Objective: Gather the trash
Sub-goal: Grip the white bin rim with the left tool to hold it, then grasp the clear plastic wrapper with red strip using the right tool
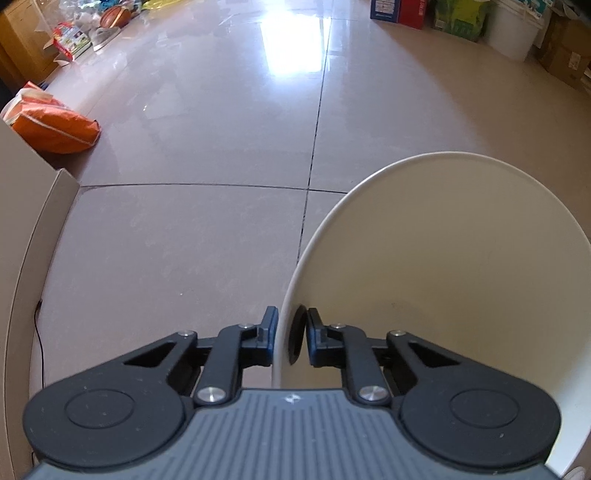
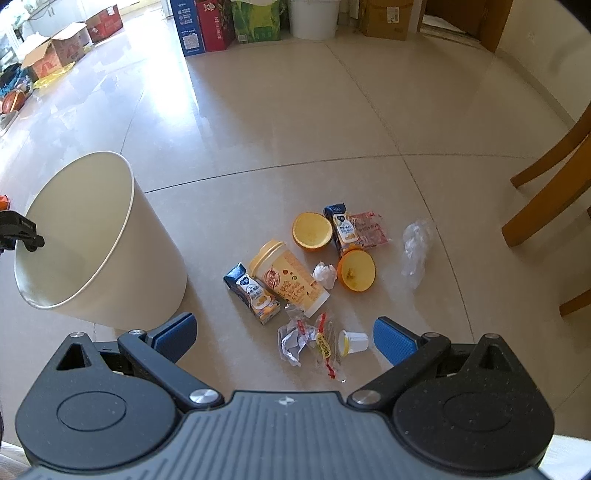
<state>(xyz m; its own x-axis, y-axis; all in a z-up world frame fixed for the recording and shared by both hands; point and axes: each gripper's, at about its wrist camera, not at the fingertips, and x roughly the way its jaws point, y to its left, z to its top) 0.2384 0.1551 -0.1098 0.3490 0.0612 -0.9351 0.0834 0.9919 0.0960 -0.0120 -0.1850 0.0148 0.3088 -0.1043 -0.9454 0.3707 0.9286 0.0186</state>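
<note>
A cream waste bin [image 1: 461,258] stands tilted on the tiled floor. My left gripper [image 1: 291,336] is shut on its near rim, one finger outside the wall and one inside. In the right wrist view the bin [image 2: 155,266] is at the left with the left gripper [image 2: 22,232] on its rim. My right gripper [image 2: 284,336] hangs open above scattered trash. The trash includes a yellow drink cup [image 2: 288,280], two milk cartons [image 2: 253,293] [image 2: 343,229], two orange peel halves [image 2: 312,230] [image 2: 356,271], a crumpled tissue [image 2: 325,275], wrappers [image 2: 306,339], a small white cup [image 2: 354,341] and clear plastic [image 2: 413,247].
Wooden chair legs [image 2: 546,192] stand at the right. Boxes [image 2: 207,26] and a white bucket [image 2: 314,18] line the far wall. An orange bag [image 1: 51,125] and a cardboard flap [image 1: 37,221] lie left of the bin. Open tiled floor [image 1: 221,147] stretches ahead.
</note>
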